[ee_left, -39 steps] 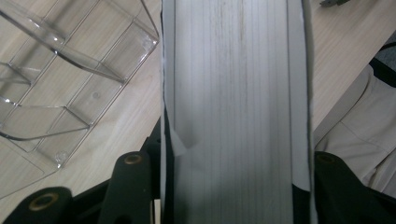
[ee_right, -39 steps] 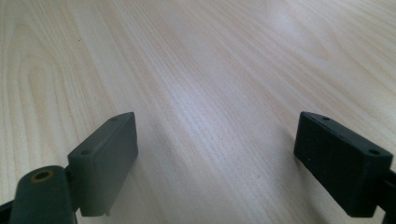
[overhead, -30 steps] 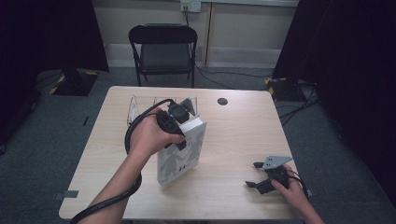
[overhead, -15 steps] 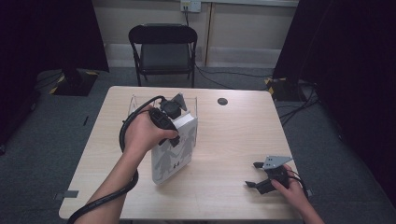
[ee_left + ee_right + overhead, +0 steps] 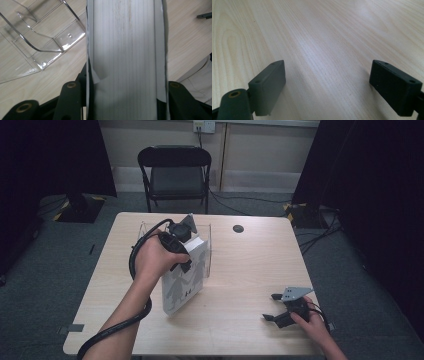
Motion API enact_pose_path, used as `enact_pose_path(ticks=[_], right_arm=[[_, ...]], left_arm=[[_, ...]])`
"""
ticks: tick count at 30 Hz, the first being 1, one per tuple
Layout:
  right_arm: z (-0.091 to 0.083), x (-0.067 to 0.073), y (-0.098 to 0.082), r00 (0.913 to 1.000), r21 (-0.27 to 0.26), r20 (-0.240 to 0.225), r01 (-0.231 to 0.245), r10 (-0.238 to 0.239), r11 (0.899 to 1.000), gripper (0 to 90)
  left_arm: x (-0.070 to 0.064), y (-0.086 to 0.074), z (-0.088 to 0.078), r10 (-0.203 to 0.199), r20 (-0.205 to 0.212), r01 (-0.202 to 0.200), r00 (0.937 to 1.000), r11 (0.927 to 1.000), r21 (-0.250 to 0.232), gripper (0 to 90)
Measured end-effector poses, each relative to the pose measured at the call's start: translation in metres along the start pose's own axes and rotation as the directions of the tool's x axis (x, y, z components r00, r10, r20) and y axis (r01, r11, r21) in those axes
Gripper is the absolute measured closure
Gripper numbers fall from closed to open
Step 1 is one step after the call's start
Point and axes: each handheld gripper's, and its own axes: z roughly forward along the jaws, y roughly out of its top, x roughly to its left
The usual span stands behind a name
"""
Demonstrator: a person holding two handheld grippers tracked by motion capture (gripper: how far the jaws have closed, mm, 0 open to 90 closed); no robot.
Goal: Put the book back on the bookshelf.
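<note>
— Two grippers appear at the wooden table (image 5: 240, 270); what does the left gripper (image 5: 181, 251) hold?

— Its jaws are clamped on the upper edge of a thick white book (image 5: 182, 280), one jaw on each cover. In the left gripper view the page block (image 5: 125, 50) runs up between the two black jaws, which press against both sides.

— Where does the book stand?

— Left of the table's middle, upright on its lower edge and tilted, its cover printed with grey figures. Just behind it sits a clear acrylic stand (image 5: 202, 232); in the left gripper view the same stand (image 5: 37, 42) lies beside the book. Whether book and stand touch cannot be told.

— And the right gripper (image 5: 274, 312)?

— It rests at the near right part of the table, well apart from the book. Its jaws stand wide open with bare wood (image 5: 324, 50) between them.
</note>
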Motion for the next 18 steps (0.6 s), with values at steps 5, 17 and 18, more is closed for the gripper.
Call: enact_pose_path(ticks=[5,17,18], right_arm=[[0.0,0.0,0.0,1.0,0.0,0.0,0.0,0.0,1.0,13.0],[0.0,0.0,0.0,1.0,0.0,0.0,0.0,0.0,1.0,13.0],[0.0,0.0,0.0,1.0,0.0,0.0,0.0,0.0,1.0,13.0]], left_arm=[[0.001,0.004,0.001,-0.051,-0.001,0.051,0.9987,0.9987,-0.008,53.6],[0.004,0.014,0.001,-0.092,-0.02,0.092,0.9955,0.9957,-0.012,53.6],[0.004,0.015,0.0,-0.097,-0.024,0.097,0.995,0.9952,-0.013,53.6]])
